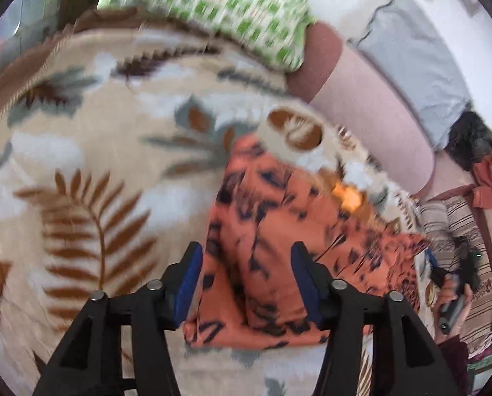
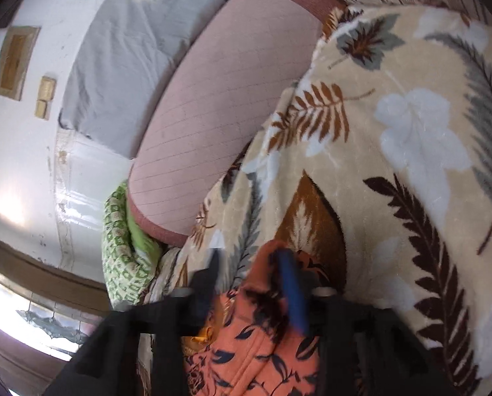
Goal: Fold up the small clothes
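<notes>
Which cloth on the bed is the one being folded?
Find the big beige leaf-print blanket covering the bed. Lying on it, just ahead of the left gripper, is the orange garment. Only it is orange with dark leaf marks.

Leaf-print blanket (image 1: 81, 171), pink bolster (image 1: 371, 112), green checked cloth (image 1: 219, 10), grey pillow (image 1: 411, 62).

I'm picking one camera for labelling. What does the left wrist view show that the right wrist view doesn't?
Only the left wrist view shows the person's hand holding the right gripper, a dark garment, and the left gripper, open. Only the right wrist view shows wall plates and a window. Both show the orange printed garment, leaf blanket, pink bolster, green checked cloth and grey pillow.
</notes>
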`<state>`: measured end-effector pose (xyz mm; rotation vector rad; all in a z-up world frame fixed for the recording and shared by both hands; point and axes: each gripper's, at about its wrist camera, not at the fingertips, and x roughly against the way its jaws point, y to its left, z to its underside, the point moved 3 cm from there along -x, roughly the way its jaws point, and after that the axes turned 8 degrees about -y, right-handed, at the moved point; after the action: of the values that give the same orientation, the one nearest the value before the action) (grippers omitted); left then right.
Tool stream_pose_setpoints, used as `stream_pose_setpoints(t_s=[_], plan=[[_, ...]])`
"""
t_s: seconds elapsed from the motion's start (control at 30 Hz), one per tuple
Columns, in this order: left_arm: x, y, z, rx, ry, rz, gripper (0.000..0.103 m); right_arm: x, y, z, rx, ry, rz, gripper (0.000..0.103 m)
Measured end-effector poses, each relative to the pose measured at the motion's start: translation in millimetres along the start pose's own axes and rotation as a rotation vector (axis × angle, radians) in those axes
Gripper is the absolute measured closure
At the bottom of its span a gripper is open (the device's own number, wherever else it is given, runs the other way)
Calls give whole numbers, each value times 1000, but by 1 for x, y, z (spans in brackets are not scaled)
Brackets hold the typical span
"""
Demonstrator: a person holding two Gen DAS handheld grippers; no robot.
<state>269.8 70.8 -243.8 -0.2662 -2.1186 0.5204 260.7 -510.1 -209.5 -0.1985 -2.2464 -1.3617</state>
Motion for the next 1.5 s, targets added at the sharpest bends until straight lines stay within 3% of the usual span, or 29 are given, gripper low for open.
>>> stream_pose_setpoints(t_s=[0.1,0.2,0.27,0.37,0.4,0.5,0.57,0.67,0.77,0.87,0.97,1.0,1.1,1.17,1.2,1.27,1.4,1.43,1.5], plan=[[-13,-1,6,33,58,56,46,31,13,-1,10,-85,-64,20],[-23,-13,7,-11,86,93,49,42,26,19,76,3,-103,20],[-32,-18,9,-37,120,64,77,46,31,38,147,59,-81,20],[-38,-30,9,-103,133,65,90,44,36,69,253,134,-65,24],[-38,-33,8,-123,133,61,92,40,36,74,271,156,-57,32],[-37,-39,0,-170,128,78,94,30,24,81,250,215,-63,66],[-36,-43,-10,-187,133,112,94,18,21,89,268,264,-45,68],[-38,-43,-29,-160,153,161,94,-1,27,115,395,367,12,69],[-46,-38,-62,-44,158,242,94,-15,35,148,534,483,25,69],[-59,-30,-101,68,93,260,94,-22,45,173,657,528,12,69],[-83,-19,-128,230,48,286,84,-31,58,186,719,539,-26,69],[-85,-19,-128,239,38,273,82,-36,61,189,727,547,-29,69],[-70,-26,-112,182,-46,192,68,-55,68,196,762,543,3,69],[-51,-30,-99,137,-131,176,44,-72,76,189,776,507,19,69],[-41,-29,-92,124,-169,152,39,-84,81,179,762,467,35,69],[-17,-23,-78,130,-250,111,34,-103,91,155,684,387,48,69],[12,-15,-54,114,-328,72,27,-113,101,93,386,150,0,68],[13,-17,-50,93,-332,60,27,-109,102,86,336,126,-13,67],[6,-20,-41,53,-315,16,27,-99,109,91,363,147,-24,67]])
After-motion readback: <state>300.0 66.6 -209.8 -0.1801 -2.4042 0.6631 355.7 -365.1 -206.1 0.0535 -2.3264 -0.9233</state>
